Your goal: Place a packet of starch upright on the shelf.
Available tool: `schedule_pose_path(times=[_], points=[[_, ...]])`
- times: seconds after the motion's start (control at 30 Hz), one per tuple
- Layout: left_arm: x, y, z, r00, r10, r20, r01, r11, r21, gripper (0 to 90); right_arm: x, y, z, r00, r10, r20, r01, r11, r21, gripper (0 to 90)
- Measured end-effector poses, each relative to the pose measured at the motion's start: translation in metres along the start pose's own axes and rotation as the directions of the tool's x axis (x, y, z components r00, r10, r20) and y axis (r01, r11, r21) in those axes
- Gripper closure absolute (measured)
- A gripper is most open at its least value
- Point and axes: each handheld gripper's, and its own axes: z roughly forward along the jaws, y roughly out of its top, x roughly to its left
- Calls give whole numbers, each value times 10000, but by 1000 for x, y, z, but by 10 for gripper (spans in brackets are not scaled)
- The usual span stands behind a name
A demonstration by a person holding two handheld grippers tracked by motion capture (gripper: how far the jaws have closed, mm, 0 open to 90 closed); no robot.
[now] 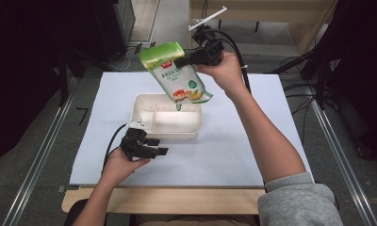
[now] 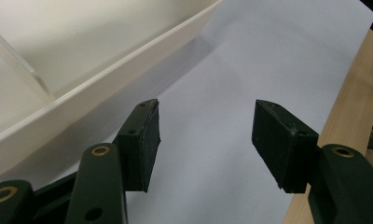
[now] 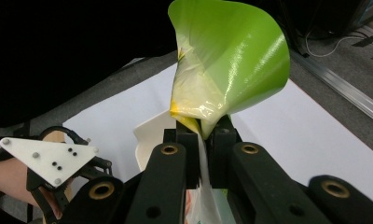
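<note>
Nearest the person, the left gripper (image 1: pixel 159 146) rests on the white sheet (image 1: pixel 224 155), jaws wide and empty, just beside the white tray (image 1: pixel 140 101). Beyond it, the right gripper (image 1: pixel 181 61) pinches the green pouch (image 1: pixel 176 73) tight, tilted above the tray. A steady tilt over the tray's middle should keep any contents from spilling outside. Count: one pouch, one tray, two grippers.

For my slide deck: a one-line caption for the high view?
Right gripper holds a green bag tilted above a white tray; left gripper rests open nearby.
</note>
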Motion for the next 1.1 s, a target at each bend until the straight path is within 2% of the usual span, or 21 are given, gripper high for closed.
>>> schedule_pose_path(times=[0.23, 0.4, 0.8, 1.0, 1.1], points=[[0, 0, 0, 10000, 17, 8, -17, 10000, -5, 425, -1, 1, 10, 9999, 38, -94, -39, 10000, -52, 879], [0, 0, 1, 10000, 41, 14, -41, 10000, -8, 426, -1, -1, 23, 9999, 46, -94, -45, 9999, 117, 879], [-1, 0, 1, 9999, 95, 73, -95, 10000, 28, 427, -8, -11, 46, 9993, 366, -6, -366, 9992, 168, 879], [-1, 0, 1, 9999, 69, 102, -69, 10000, -6, 428, -13, -17, 62, 9976, 687, 76, -689, 9973, 239, 879], [-1, 1, 1, 9999, 87, 97, -87, 10000, 20, 428, -13, -18, 67, 9977, 668, 122, -671, 9974, 266, 879]])
